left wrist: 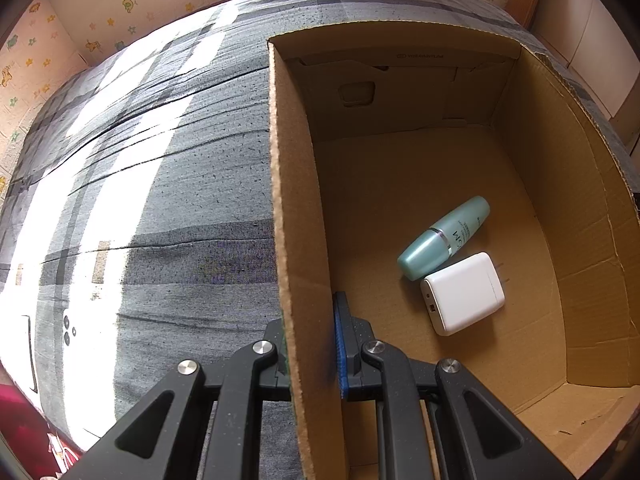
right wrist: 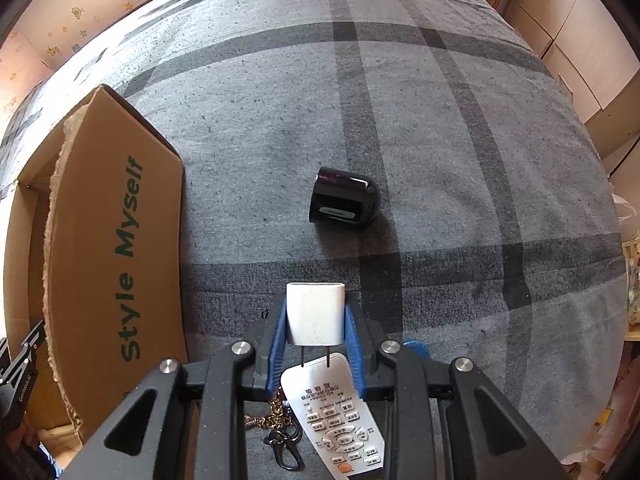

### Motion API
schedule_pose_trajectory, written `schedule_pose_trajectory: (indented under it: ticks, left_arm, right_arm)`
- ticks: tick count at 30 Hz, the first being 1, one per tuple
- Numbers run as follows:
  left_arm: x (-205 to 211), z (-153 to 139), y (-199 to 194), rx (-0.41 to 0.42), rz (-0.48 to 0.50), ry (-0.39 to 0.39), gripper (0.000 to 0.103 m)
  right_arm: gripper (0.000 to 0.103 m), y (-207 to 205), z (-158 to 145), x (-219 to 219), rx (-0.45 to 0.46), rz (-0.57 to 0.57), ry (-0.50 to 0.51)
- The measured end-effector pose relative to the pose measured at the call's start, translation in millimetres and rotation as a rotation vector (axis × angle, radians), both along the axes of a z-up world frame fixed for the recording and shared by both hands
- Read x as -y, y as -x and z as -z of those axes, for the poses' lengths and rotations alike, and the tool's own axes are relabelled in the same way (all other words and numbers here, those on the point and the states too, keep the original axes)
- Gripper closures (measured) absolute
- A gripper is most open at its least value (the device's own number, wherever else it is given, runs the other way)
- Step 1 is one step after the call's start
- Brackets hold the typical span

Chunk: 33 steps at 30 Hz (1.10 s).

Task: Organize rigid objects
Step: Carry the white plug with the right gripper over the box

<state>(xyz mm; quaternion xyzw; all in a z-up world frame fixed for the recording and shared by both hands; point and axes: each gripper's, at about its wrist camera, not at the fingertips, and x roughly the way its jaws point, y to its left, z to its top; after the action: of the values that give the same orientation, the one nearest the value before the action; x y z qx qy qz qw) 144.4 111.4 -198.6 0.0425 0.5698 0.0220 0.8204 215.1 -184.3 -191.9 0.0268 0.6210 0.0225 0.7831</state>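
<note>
The right gripper (right wrist: 316, 320) is clamped on a white charger (right wrist: 316, 312), prongs toward the camera, apparently clear of the bedcover (right wrist: 440, 160), with the cardboard box (right wrist: 116, 240) to its left, where the left gripper (left wrist: 310, 344) pinches the box wall.

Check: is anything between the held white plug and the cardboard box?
Nothing visible blocks it. The right gripper holds the white plug above the grey bedspread; the cardboard box is open-topped, its near wall being the only thing to clear.
</note>
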Motion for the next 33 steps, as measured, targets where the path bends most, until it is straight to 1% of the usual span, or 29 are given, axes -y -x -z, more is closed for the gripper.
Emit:
schedule_pose_trajectory:
  ticks: [11,17,25,33]
  left_arm:
    - [-7.4,1.2,1.1,0.001,-0.009,0.025,0.089]
    - [-11.1,2.7,1.0,0.000,-0.012,0.032,0.089]
    - [-11.4,3.2,1.3,0.000,-0.010,0.027,0.089]
    - [-10.4,4.4,1.4,-0.001,-0.010,0.026,0.089]
  right_arm:
    - [0.075,8.2,-49.6,-18.4,0.060,-0.023,0.023]
    - [0.075,14.5,-75.5,-26.7,0.101,-0.044,0.019]
    - [0.075,19.2,-112.0,-60.2,0.165,-0.115,0.010]
    - [0.075,20.7,-127.1,-104.5,0.190,-0.196,-0.017]
